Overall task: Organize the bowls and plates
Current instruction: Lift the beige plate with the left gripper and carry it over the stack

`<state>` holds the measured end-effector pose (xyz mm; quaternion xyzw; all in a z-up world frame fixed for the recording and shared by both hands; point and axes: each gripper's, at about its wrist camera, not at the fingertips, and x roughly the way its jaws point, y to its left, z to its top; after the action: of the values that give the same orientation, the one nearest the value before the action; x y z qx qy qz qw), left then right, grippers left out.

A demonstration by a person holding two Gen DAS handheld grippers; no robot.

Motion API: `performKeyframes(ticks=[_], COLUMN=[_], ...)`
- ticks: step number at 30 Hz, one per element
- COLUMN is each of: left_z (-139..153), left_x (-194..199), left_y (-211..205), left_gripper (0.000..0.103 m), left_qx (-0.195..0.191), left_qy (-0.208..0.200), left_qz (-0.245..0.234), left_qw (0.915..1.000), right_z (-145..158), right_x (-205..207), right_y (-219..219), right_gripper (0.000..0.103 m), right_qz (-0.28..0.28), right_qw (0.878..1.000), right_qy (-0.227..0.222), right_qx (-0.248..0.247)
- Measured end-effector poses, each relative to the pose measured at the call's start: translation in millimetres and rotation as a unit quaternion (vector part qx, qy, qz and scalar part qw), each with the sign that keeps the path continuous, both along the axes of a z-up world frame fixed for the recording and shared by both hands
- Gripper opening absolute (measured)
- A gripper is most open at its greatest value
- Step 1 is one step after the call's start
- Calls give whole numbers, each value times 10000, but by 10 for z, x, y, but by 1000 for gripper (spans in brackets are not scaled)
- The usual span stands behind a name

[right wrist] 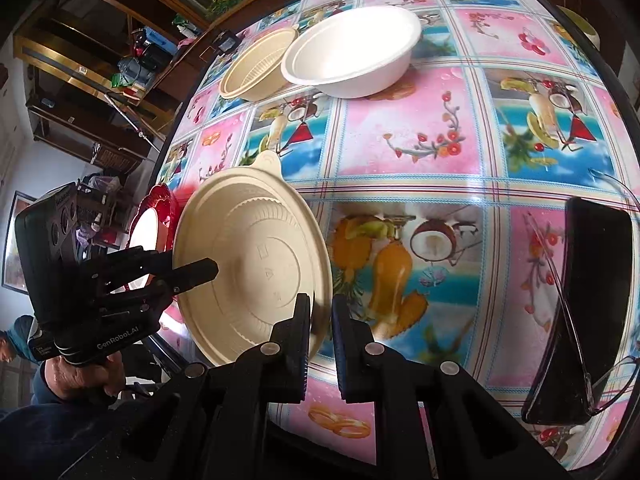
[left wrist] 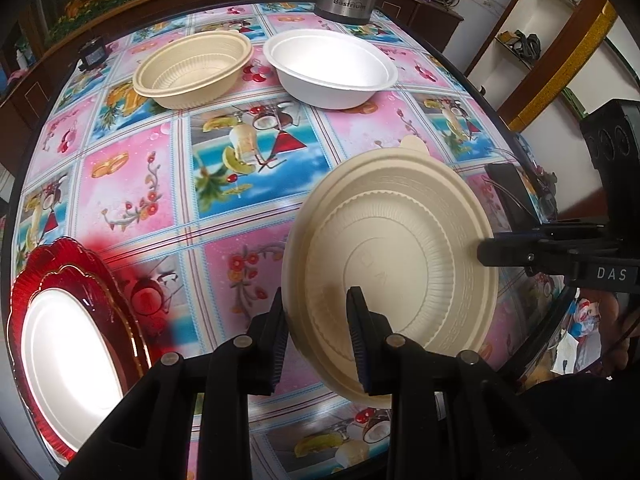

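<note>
Pinching opposite rims, the left gripper (left wrist: 318, 334) and right gripper (right wrist: 320, 326) each clamp the round cream-coloured thin plastic lid (left wrist: 394, 264), tilted above the floral tablecloth (left wrist: 240, 184); it looks light, flexible and best held at its edge.

Our two black grippers

Our left gripper (left wrist: 318, 344) has ribbed pads, silver round screws and "GenRobot.AI" lettering; our right gripper (right wrist: 321, 344) reads "DAS". Bare skin, dark sleeve behind.
</note>
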<state>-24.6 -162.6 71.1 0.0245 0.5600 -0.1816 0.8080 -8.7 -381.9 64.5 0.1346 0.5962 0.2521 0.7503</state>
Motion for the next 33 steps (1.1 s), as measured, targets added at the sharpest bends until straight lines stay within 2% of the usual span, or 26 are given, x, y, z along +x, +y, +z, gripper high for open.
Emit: performKeyframes(ticks=[18,28,33], left_z=[168,382,472], left_x=[-84,-194,-273], left_y=[375,843,1161], left_gripper=[27,27,31], left_qx=[-25,-76,-19], left_qy=[-292,-544,-625], left_qz=[458,1011,1339], left_qw=[9985,9934,9890], right_z=[159,333,436], right_x=[90,177,205], right_y=[401,807,1163], right_gripper=[12,12,12], right_qz=[378,752,1088], right_qw=[9992,9968,9935], right_qy=[-159,-239,-311], right_qx=[20,85,123])
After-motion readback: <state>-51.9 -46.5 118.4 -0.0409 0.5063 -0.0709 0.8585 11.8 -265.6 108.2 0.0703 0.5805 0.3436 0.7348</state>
